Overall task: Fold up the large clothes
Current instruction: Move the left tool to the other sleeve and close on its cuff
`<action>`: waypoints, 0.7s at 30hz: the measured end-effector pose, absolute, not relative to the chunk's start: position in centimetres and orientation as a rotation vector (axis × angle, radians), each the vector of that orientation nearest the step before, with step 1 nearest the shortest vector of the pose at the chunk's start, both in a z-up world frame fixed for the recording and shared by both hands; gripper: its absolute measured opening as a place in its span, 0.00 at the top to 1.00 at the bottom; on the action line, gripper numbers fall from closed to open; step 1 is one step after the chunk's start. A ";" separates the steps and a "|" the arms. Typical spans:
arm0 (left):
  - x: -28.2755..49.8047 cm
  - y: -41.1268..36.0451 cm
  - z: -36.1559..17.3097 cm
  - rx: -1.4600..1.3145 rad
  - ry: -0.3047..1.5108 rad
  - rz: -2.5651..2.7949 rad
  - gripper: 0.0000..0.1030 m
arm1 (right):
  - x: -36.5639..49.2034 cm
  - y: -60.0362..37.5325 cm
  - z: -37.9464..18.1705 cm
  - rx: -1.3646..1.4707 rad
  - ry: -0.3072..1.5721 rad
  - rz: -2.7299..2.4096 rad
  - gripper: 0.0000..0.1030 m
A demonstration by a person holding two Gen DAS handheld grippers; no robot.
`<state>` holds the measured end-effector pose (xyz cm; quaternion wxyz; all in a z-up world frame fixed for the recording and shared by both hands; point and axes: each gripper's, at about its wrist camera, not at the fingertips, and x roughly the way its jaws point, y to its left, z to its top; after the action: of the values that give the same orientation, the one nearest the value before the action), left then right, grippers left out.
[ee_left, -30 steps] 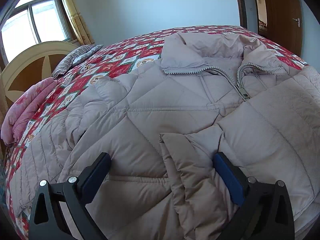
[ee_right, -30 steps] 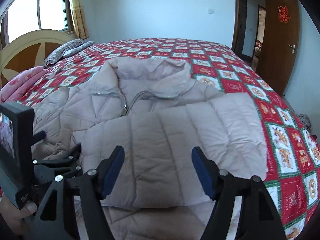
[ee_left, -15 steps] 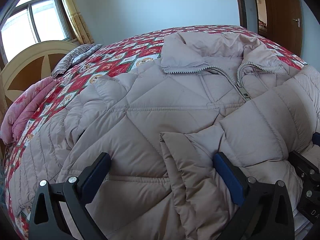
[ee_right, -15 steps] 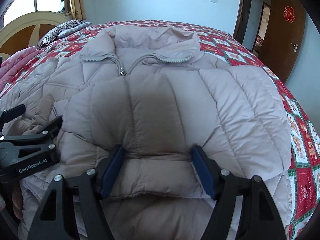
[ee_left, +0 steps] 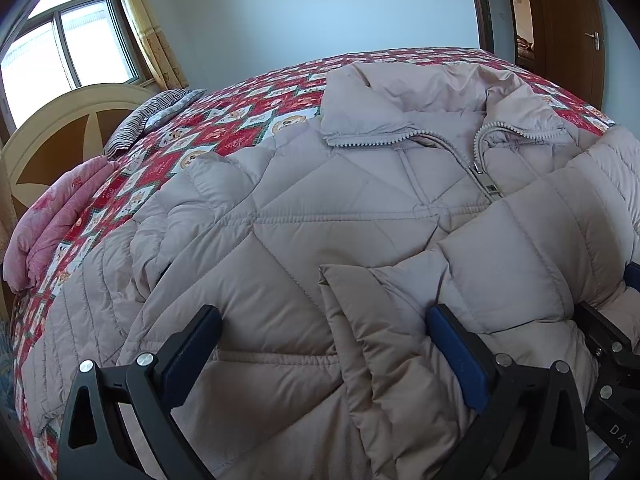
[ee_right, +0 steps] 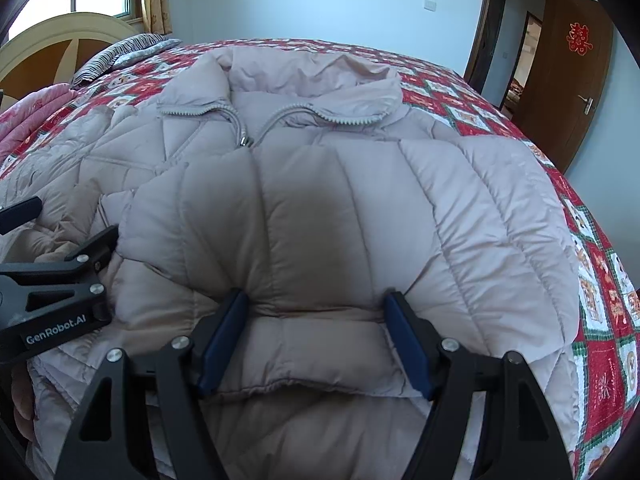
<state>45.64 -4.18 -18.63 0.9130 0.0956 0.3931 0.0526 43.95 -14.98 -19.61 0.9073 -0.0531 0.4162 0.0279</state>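
jacket [ee_left: 304,216] lies front-up on bed [ee_left: 240,120]; one sleeve [ee_right: 320,216] folded across the chest, other sleeve unfolded. left gripper [ee_left: 324,344] and right gripper [ee_right: 316,336]: jaws apart, nothing clamped.

Left gripper [ee_left: 324,344] was tilted down, jaws spread wide, blue pads [ee_left: 454,354] pressing into nothing. Right gripper [ee_right: 316,336] sat just beside it, also angled down, jaws parted wide with the pads [ee_right: 406,344] either side of a puffy fold, no clear squeeze. Fingers of a hand [ee_right: 22,408] showed at the lower left edge of the right view
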 end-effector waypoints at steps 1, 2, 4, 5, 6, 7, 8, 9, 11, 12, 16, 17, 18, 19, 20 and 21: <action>45.6 -4.0 -18.5 0.189 0.812 0.103 0.01 | 44.0 -14.9 -19.6 -0.109 0.859 0.058 0.28; 45.6 -3.8 -18.4 0.180 0.817 0.097 0.01 | 44.0 -15.0 -19.6 -0.106 0.858 0.059 0.28; 45.5 -3.4 -17.8 0.169 0.826 0.099 0.01 | 44.0 -14.9 -19.7 -0.107 0.858 0.058 0.27; 45.3 -3.0 -17.3 0.169 0.824 0.108 0.01 | 44.0 -14.9 -19.7 -0.108 0.858 0.057 0.27; 44.9 -2.7 -16.8 0.169 0.813 0.119 0.01 | 44.0 -14.9 -19.7 -0.107 0.857 0.058 0.27; 44.4 -2.2 -16.2 0.171 0.798 0.126 0.01 | 44.0 -14.9 -19.7 -0.105 0.857 0.058 0.27; 43.8 -1.6 -15.7 0.173 0.784 0.132 0.01 | 44.0 -14.9 -19.7 -0.106 0.856 0.057 0.27; 43.2 -0.9 -15.1 0.178 0.771 0.140 0.01 | 44.0 -14.9 -19.7 -0.108 0.855 0.057 0.27; 41.9 1.2 -14.3 0.194 0.749 0.169 0.01 | 43.9 -15.0 -19.6 -0.108 0.854 0.056 0.27; 41.4 2.5 -14.0 0.199 0.747 0.197 0.01 | 43.9 -15.0 -19.6 -0.108 0.853 0.055 0.27; 39.5 9.2 -13.0 0.177 0.730 0.322 0.01 | 43.8 -15.1 -19.6 -0.107 0.849 0.055 0.27; 39.0 11.1 -12.9 0.180 0.724 0.363 0.01 | 43.8 -15.0 -19.6 -0.108 0.847 0.054 0.27; 38.4 13.0 -12.9 0.179 0.725 0.401 0.01 | 43.8 -15.0 -19.5 -0.109 0.847 0.054 0.27; 37.8 15.0 -13.0 0.172 0.731 0.436 0.01 | 43.8 -15.0 -19.5 -0.109 0.846 0.054 0.27; 37.2 17.1 -13.1 0.161 0.739 0.472 0.01 | 43.8 -15.0 -19.5 -0.110 0.846 0.053 0.27; 36.6 19.2 -13.3 0.149 0.748 0.513 0.01 | 43.8 -15.0 -19.5 -0.112 0.844 0.052 0.27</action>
<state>36.61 19.16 -13.27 0.8962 0.0721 0.3611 0.2473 43.77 -14.98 -19.53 0.9103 -0.0542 0.4095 0.0254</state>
